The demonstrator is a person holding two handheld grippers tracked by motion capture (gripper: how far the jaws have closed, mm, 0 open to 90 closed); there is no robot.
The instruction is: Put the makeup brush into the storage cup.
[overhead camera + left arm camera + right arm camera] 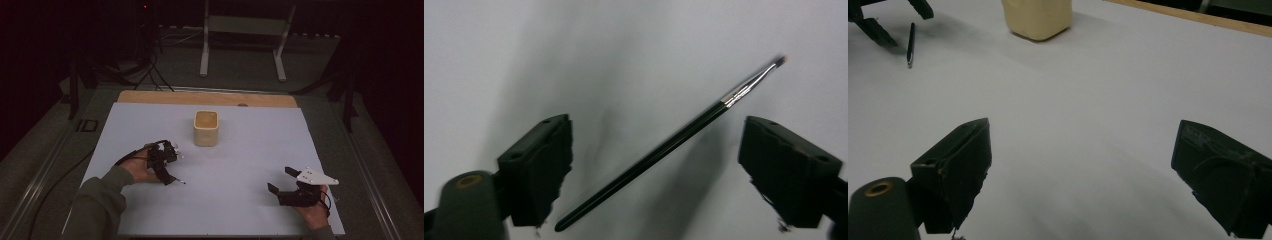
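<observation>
straddling the thin brush (664, 150) on the white table (240, 200), the left gripper (656, 170) stood unclenched; next it needed to pinch the handle. the right gripper (1083, 170) idled, released.

High view: fixed above my side of table (150, 220), facing forward and down, far enough to take in whole white sheet plus floor beyond.

Left gripper view: rides left gripper (656, 165), aimed steeply down, very close to sheet; brush (664, 150) lies between jaws.

Right gripper view: rides right gripper (1080, 175), low, near level, looking across table. I note shared ground with high view: cream container (1038, 17), brush, left gripper.
</observation>
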